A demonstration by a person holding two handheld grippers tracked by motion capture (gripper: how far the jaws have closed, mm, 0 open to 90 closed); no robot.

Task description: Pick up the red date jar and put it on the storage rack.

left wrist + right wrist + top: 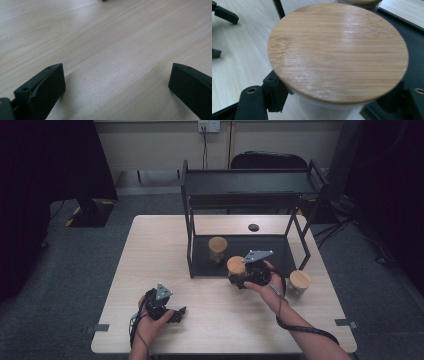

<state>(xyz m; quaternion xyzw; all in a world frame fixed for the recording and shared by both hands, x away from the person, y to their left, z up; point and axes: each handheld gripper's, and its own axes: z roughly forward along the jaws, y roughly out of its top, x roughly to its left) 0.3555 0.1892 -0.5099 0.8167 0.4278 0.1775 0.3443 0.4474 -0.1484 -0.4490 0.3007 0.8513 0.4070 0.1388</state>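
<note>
A glass jar with a round bamboo lid sits between the jaws of my right gripper, at the front edge of the black rack's bottom tray. In the right gripper view the lid is close up, and the right gripper is shut on the jar's body below it. A second lidded jar stands on the tray farther in. My left gripper rests near the table's front left. In its own view the left gripper is open over bare wood.
A third jar stands on the table just right of my right hand. The black two-level rack occupies the table's back middle, with its posts around the tray. A small black disc lies behind it. The light wooden table extends to the left.
</note>
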